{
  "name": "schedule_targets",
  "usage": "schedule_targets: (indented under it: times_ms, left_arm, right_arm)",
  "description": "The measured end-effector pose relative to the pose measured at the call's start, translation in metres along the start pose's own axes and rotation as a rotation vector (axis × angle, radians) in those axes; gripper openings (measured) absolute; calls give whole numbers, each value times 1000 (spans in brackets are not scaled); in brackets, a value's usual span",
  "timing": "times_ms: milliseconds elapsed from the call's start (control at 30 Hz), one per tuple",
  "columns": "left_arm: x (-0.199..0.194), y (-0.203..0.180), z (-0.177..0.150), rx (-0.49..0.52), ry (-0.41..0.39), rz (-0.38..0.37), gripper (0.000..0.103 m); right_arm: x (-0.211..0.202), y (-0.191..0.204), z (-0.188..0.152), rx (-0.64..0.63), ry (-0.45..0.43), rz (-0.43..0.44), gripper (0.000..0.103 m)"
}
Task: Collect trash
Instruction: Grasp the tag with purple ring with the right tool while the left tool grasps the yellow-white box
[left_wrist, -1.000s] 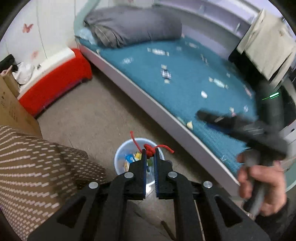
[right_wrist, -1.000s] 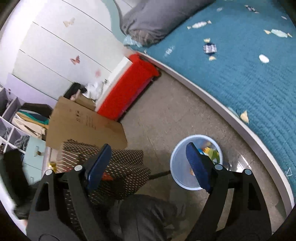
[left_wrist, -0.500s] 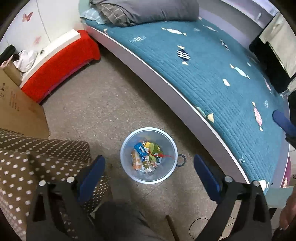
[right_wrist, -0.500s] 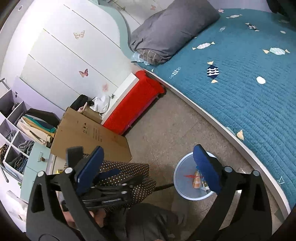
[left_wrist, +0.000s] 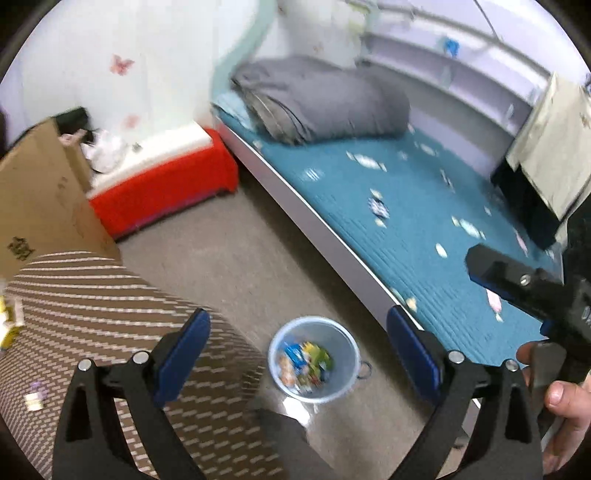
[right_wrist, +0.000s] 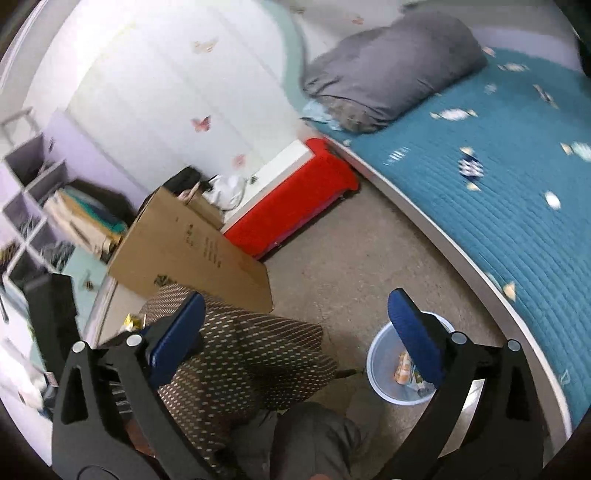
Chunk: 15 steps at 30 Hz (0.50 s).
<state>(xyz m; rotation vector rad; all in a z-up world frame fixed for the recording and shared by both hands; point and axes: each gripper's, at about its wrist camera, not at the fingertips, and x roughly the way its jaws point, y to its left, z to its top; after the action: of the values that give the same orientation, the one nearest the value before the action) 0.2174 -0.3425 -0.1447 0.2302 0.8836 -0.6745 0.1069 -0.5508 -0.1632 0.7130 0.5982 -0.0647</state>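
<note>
- Bed: teal cover, ahead and to the right of both grippers; small wrappers lie scattered on it.
- Patterned cloth surface: under the left side of each gripper.
- Left gripper: jaws spread wide, released, nothing between them.
- Right gripper: jaws spread wide, released, nothing held.
- Trash bin: on the floor beside the bed, below the left gripper between its fingers; behind the right gripper's right finger. Colourful wrappers lie inside.

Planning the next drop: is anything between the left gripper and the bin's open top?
Nothing visible. The left gripper is open and empty, and the bin on the floor below shows its whole mouth uncovered, wrappers inside.
</note>
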Motion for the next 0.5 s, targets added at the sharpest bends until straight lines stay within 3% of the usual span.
schedule_targets:
  times_ms: [267, 500]
  left_arm:
    - [-73, 83, -25, -115, -122, 123, 94]
    - [-118, 156, -65, -217, -173, 233, 94]
  right_arm:
    - [35, 106, -18, -235, 78, 58, 97]
    - [81, 207, -61, -492, 178, 115, 97]
